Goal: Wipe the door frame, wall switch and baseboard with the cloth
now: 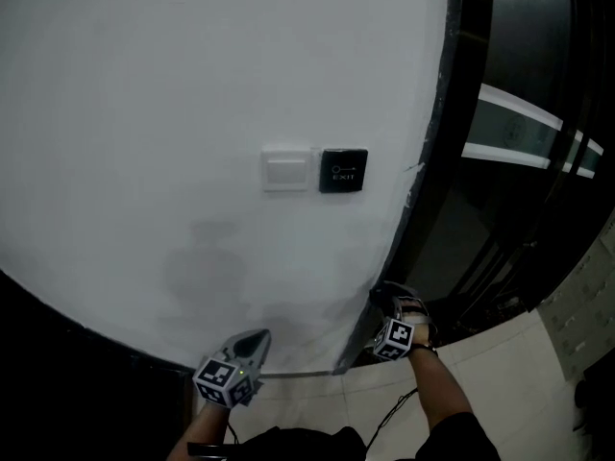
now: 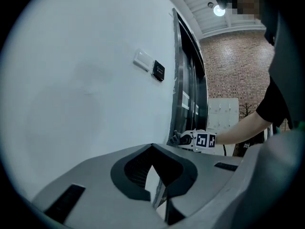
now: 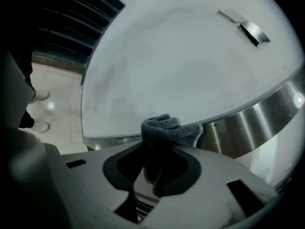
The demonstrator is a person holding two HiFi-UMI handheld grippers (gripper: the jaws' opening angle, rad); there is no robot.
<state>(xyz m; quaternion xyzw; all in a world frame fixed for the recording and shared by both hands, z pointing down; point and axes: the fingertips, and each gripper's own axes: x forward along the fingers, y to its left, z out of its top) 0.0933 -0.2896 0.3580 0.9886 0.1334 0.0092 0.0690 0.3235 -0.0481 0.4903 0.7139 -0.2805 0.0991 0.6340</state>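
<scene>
Cloth (image 3: 167, 130), grey and nubbly with a stitched hem, is bunched in the right gripper (image 3: 161, 168), whose jaws are clamped on it. It is held low at the corner where the smooth white wall (image 1: 192, 113) meets the door frame (image 3: 257, 118), a rounded band of brushed metal. Whether the cloth touches the frame cannot be told. A thin shiny baseboard (image 3: 114, 141) runs along the foot of the wall above pale glossy floor tiles (image 3: 57, 104). The left gripper (image 2: 153, 171), of matte grey plastic with dark ribbed pads, hangs near the wall's base with its jaws drawn together on nothing. Higher up are the flat white wall switch (image 1: 285, 169) and, just beside it, a square black exit button (image 1: 343, 171).
</scene>
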